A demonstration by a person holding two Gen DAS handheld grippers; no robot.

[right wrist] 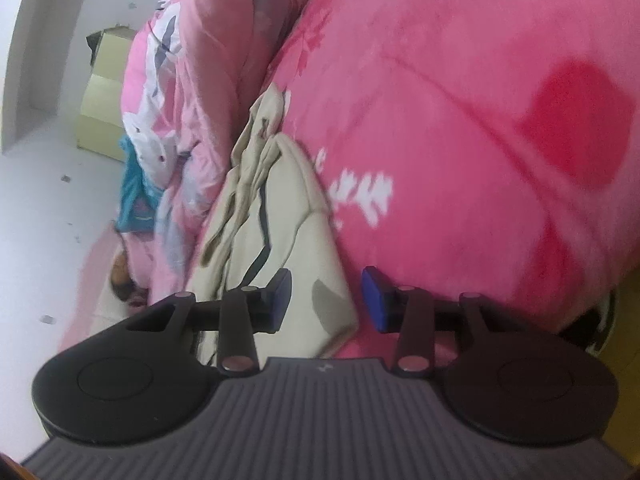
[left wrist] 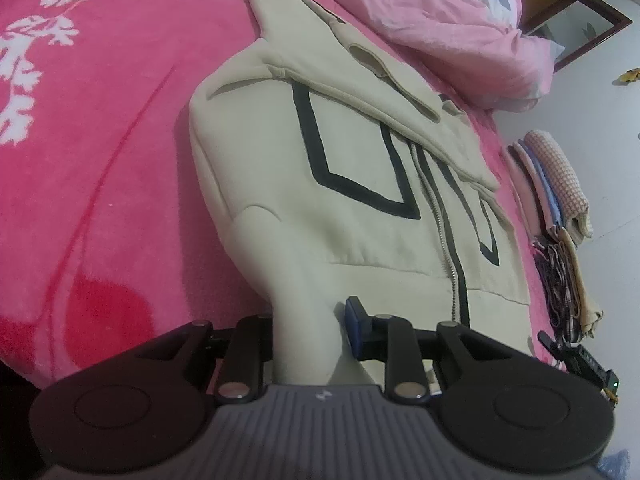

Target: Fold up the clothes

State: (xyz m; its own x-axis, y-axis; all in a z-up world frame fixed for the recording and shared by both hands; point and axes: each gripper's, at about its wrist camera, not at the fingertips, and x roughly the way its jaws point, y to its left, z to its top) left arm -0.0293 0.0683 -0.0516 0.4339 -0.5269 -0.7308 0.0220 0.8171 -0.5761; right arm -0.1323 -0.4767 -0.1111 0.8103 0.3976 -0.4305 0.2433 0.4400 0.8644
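A cream zip hoodie (left wrist: 360, 184) with black line pattern lies flat on the pink bed blanket (left wrist: 100, 160), hood at the far end. My left gripper (left wrist: 308, 332) has its jaws around the hoodie's near bottom corner, which rises up between the fingers; the blue right pad (left wrist: 356, 326) stands a little off the cloth. In the right wrist view the hoodie (right wrist: 296, 208) lies along the blanket (right wrist: 460, 140), and my right gripper (right wrist: 326, 300) is open with the hoodie's near edge between its fingers, untouched.
A crumpled pink quilt (left wrist: 448, 28) lies past the hoodie, also in the right wrist view (right wrist: 192, 92). A stack of folded clothes (left wrist: 556, 200) sits at the bed's right edge. White floor and a yellow cabinet (right wrist: 104, 92) are beyond the bed.
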